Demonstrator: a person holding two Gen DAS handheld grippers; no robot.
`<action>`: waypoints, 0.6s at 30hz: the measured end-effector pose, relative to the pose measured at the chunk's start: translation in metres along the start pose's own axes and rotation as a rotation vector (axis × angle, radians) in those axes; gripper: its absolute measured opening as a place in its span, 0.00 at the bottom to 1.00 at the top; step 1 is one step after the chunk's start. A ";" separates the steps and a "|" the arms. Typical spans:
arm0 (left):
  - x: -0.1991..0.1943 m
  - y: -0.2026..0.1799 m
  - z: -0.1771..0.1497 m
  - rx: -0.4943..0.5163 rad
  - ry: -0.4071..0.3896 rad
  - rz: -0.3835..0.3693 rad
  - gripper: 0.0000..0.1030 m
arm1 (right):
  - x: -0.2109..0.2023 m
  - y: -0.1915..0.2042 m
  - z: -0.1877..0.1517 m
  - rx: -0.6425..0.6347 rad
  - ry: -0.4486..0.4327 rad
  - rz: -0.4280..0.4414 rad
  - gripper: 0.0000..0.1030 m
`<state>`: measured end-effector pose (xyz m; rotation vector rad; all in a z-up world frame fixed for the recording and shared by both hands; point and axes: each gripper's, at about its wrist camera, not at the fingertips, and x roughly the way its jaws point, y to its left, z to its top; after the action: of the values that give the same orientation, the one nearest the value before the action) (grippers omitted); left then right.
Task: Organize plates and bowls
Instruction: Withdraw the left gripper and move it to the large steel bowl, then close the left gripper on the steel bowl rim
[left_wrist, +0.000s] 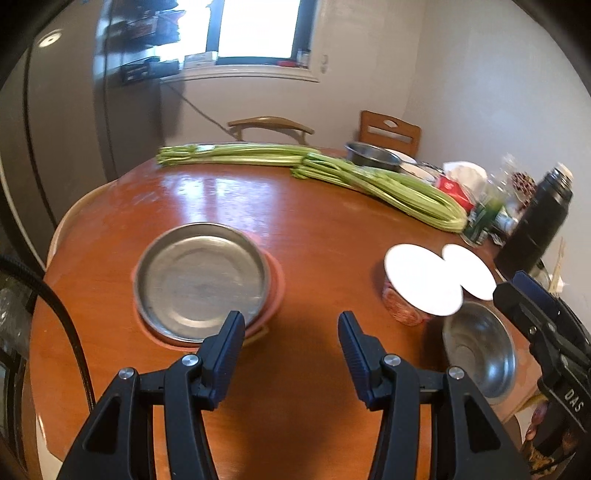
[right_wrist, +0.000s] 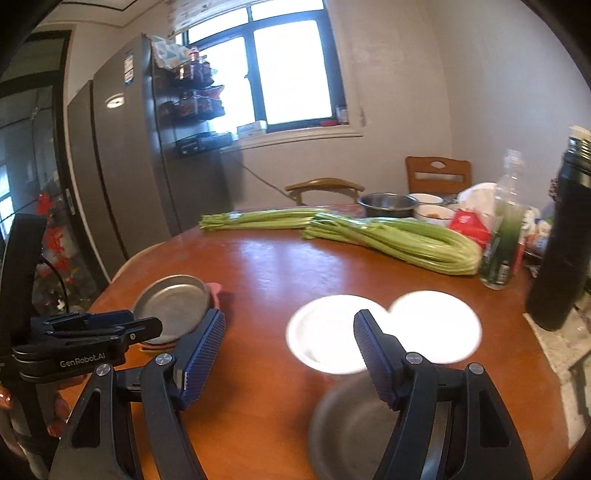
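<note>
A steel plate lies on top of a pink plate at the left of the round wooden table. To the right stand two white bowls side by side: one with a pink patterned outside, the other beside it. A small steel bowl sits nearer the table edge. My left gripper hangs open over bare wood just near of the steel plate, holding nothing. My right gripper is open above the steel bowl, also empty.
Two bundles of celery lie across the far side. A black flask, a clear bottle, a red packet, a steel pot and small dishes crowd the right. Chairs and a fridge stand behind.
</note>
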<state>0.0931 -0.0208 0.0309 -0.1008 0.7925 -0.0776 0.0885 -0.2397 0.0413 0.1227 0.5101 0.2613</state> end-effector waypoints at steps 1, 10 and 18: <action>0.001 -0.006 -0.001 0.013 0.003 -0.004 0.51 | -0.003 -0.006 -0.002 0.008 0.002 -0.011 0.72; 0.017 -0.055 -0.006 0.112 0.037 -0.055 0.51 | -0.023 -0.069 -0.016 0.075 0.023 -0.152 0.72; 0.037 -0.097 -0.009 0.184 0.076 -0.128 0.51 | -0.023 -0.116 -0.033 0.134 0.106 -0.214 0.72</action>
<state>0.1093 -0.1217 0.0101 0.0260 0.8511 -0.2758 0.0779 -0.3553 0.0028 0.1838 0.6414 0.0243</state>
